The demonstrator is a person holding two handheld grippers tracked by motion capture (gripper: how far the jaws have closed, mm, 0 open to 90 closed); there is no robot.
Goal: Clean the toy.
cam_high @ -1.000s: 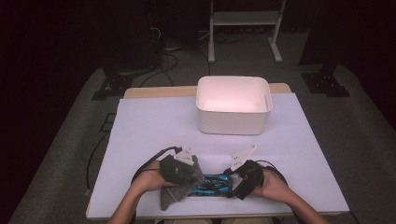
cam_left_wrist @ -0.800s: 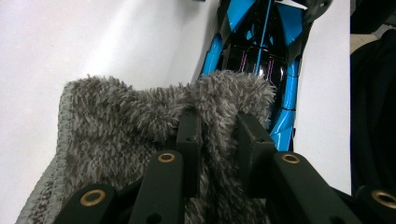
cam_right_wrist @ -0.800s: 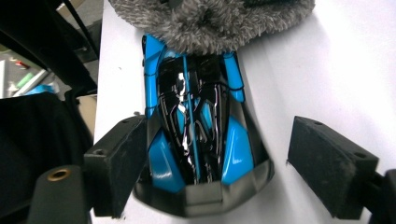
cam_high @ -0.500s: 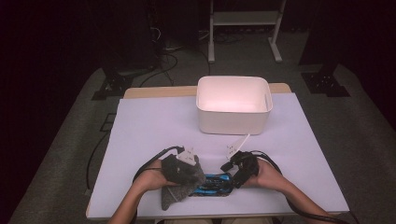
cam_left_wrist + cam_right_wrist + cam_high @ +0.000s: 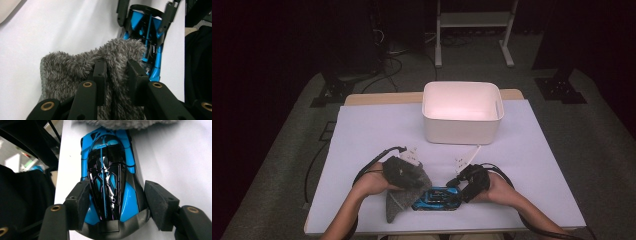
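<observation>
Left gripper (image 5: 113, 75) clamped on a fuzzy grey cloth (image 5: 75, 67), fabric bunched up between the jaws, low at the near edge of the white worktop (image 5: 362, 135). Right gripper (image 5: 117, 202) spread open around the tail of a blue-and-black toy car (image 5: 108, 172), one jaw touching its side, the other just clear. Car lying flat on the worktop, nose right up against the cloth. White tub (image 5: 462, 127) sitting further back, well apart.
</observation>
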